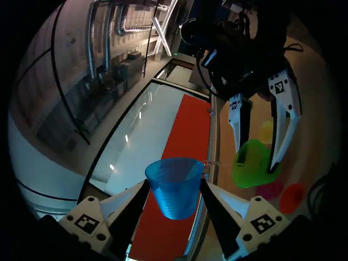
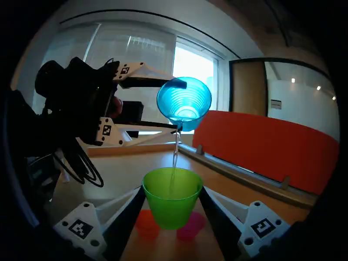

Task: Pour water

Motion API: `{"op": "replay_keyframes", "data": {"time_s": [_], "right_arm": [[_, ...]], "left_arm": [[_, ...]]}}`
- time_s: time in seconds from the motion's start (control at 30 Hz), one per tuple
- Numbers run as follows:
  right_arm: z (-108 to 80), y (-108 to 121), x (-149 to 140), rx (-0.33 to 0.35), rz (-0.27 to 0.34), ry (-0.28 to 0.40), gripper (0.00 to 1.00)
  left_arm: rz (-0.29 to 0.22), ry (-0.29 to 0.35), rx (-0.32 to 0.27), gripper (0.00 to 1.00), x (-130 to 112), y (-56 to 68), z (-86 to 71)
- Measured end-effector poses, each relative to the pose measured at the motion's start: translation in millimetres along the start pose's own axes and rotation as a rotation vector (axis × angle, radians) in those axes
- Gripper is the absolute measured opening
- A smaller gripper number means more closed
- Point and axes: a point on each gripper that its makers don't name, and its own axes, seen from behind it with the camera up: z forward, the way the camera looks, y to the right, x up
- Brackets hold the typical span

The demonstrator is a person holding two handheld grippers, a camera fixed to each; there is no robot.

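— Where is the water at this moment?

— A thin stream of water [image 2: 175,152] falls from the lip of the blue cup [image 2: 184,102] straight down into the green cup [image 2: 172,198]. The blue cup is tipped steeply and hangs just above the green cup without touching it.

— Who is holding what?

— The left gripper [image 1: 175,185] has both fingers clenched on the ribbed sides of the blue cup. The right gripper [image 2: 172,191] grasps the green cup the same way, one finger on each side, and keeps it upright.

— How full is the green cup?

— I cannot tell; the level does not read through the translucent wall.

— What else is around the green cup?

— Beneath it is a wooden table [image 2: 130,169]. A red cup [image 2: 145,224] and a pink cup [image 2: 191,226] stand on the table directly below the green cup and are partly hidden by it. Behind the green cup and to its right, a red partition [image 2: 269,148] runs along the table's edge. In the left gripper view, the right gripper's two white fingers [image 1: 285,130] come down on either side of the green cup's rim.
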Motion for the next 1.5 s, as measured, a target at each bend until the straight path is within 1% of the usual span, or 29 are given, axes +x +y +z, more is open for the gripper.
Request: {"op": "replay_keyframes", "data": {"time_s": [0.27,0.57,0.97,1.17,1.5], "right_arm": [[-0.5,-0.3,0.7,0.0,-0.004,0.001,0.9],[0.7,-0.5,1.0,0.0,-0.006,0.003,0.9],[0.8,-0.3,0.6,-0.001,-0.008,0.004,0.9],[1.0,-0.6,1.2,0.001,-0.009,0.005,0.9],[1.9,-0.4,2.5,0.001,-0.012,0.006,0.9]], "left_arm": [[0.013,0.004,-0.001,0.84,1.2,1.1,0.0],[0.04,0.004,0.001,0.84,1.8,-0.8,-1.1],[0.066,0.007,0.001,0.84,1.8,2.0,0.9],[0.084,0.008,0.005,0.84,2.7,0.5,0.8],[0.114,0.011,0.005,0.84,3.1,3.4,1.3]]}}
